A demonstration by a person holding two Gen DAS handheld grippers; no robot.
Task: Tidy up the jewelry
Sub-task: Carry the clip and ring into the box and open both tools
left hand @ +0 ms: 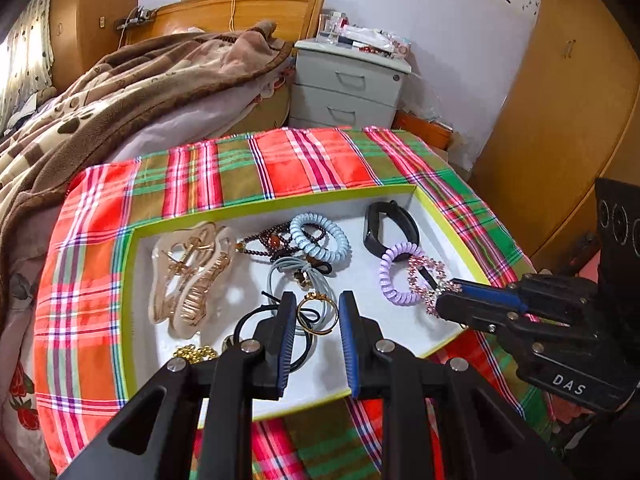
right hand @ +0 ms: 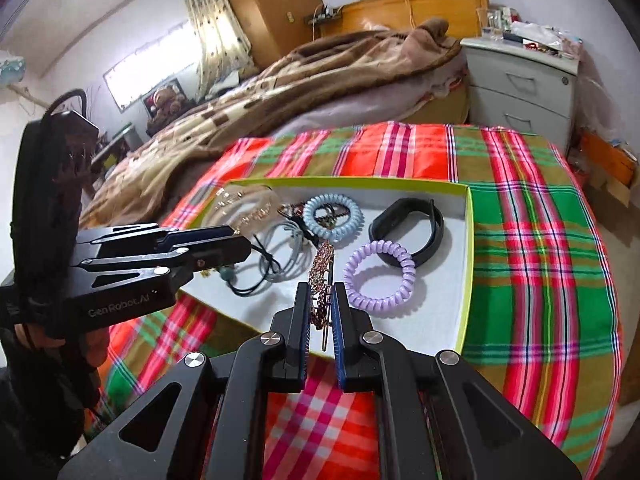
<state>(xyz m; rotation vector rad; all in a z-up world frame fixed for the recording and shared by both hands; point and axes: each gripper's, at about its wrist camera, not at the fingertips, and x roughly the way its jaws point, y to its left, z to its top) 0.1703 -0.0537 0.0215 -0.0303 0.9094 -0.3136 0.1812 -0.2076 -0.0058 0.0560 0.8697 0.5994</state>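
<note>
Right gripper [right hand: 320, 304] clamped narrowly on pink rhinestone flower hair clip [right hand: 322, 276], at six o'clock from blue coiled hair tie [right hand: 333, 216]. Left gripper [left hand: 314, 312] parted, holding nothing, straddling thin gold ring [left hand: 316, 312]. Best lifted straight up, clear of lilac coiled hair tie [right hand: 379, 275], out of white green-rimmed shallow box [right hand: 467, 240]

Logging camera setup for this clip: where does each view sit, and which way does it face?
Left wrist: rides the left tongs, open above the gold ring, facing the tray, bed and nightstand; right tongs enter from the right.
Right wrist: rides the right tongs, shut on the pink hair clip, facing the same way; left tongs enter from the left.
Shared: tray, purple coil tie, black band.
</note>
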